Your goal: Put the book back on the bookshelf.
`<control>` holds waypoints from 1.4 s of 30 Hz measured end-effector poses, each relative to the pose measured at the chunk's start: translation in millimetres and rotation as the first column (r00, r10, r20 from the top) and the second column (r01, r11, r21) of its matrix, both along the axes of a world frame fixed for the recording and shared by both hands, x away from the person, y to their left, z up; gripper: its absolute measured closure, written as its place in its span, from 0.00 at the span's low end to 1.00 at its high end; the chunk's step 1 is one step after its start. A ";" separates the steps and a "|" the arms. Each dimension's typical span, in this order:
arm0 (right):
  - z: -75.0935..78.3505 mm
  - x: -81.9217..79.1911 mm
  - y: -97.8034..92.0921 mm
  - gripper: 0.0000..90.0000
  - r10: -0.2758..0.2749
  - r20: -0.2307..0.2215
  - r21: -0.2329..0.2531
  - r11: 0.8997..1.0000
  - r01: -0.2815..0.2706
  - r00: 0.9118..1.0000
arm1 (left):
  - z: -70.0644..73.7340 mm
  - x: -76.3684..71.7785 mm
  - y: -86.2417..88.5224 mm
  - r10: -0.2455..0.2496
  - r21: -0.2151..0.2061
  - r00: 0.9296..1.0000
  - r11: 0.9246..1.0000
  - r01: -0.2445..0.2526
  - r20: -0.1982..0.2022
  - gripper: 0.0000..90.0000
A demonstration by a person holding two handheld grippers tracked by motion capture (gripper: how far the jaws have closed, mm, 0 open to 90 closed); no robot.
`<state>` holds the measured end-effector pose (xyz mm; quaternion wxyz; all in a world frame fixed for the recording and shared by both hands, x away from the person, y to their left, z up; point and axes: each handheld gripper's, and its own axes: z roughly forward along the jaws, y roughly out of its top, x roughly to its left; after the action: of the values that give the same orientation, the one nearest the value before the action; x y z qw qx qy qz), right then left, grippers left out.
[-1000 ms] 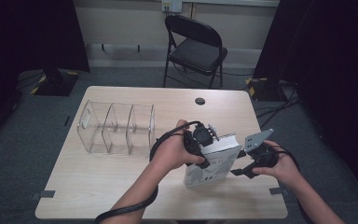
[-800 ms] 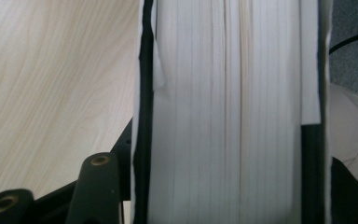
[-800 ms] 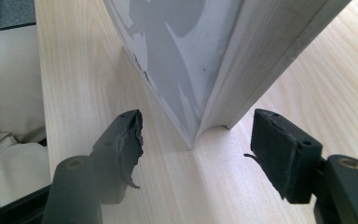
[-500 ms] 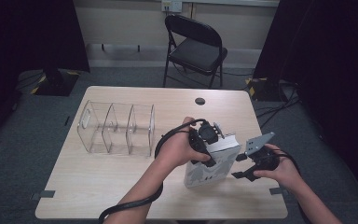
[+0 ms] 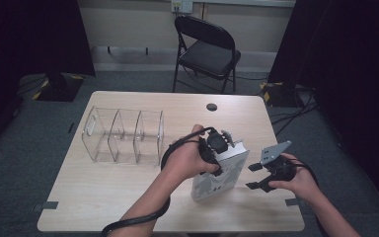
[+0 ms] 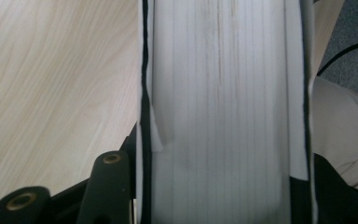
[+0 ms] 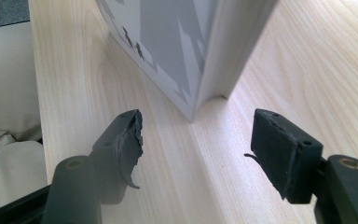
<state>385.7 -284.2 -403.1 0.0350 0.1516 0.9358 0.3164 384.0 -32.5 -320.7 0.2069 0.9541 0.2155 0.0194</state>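
Book (image 5: 220, 173): upright on table (image 5: 128, 187), clamped at top by left gripper (image 5: 216, 146). Page edges (image 6: 223, 93) seen between jaws in left gripper view. Right gripper (image 7: 196, 140) spread apart near corner; bare wood alongside.

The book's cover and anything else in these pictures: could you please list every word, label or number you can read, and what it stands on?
None can be read.
Book, gripped by the left gripper: cover shows grey and white jagged shapes, no legible lettering.
Page edges: blank.
Clear organizer, table: no labels visible.
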 end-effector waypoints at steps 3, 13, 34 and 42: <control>-1.5 -0.4 -0.3 0.37 -0.014 0.000 -0.002 1.000 0.014 1.000 | 1.2 -1.8 10.6 0.022 0.022 1.000 1.000 -0.022 -0.008 0.58; -12.7 -2.0 -0.5 0.37 -0.023 -0.015 -0.005 1.000 0.023 1.000 | 1.5 -2.6 15.4 0.053 0.035 0.998 0.998 -0.052 -0.022 0.57; -11.7 -2.1 -8.4 0.37 -0.026 -0.006 0.004 1.000 0.026 1.000 | -9.4 0.4 1.0 0.026 0.064 1.000 0.998 -0.026 -0.003 0.36; -11.4 -2.1 -6.1 0.37 -0.022 -0.009 0.006 1.000 0.022 1.000 | -8.8 1.8 -0.2 0.010 0.095 0.999 0.995 -0.007 -0.035 0.39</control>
<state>383.6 -290.3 -414.5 0.0340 0.1635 0.9332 0.3182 385.8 -32.7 -329.5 0.1576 0.9621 0.2221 0.0138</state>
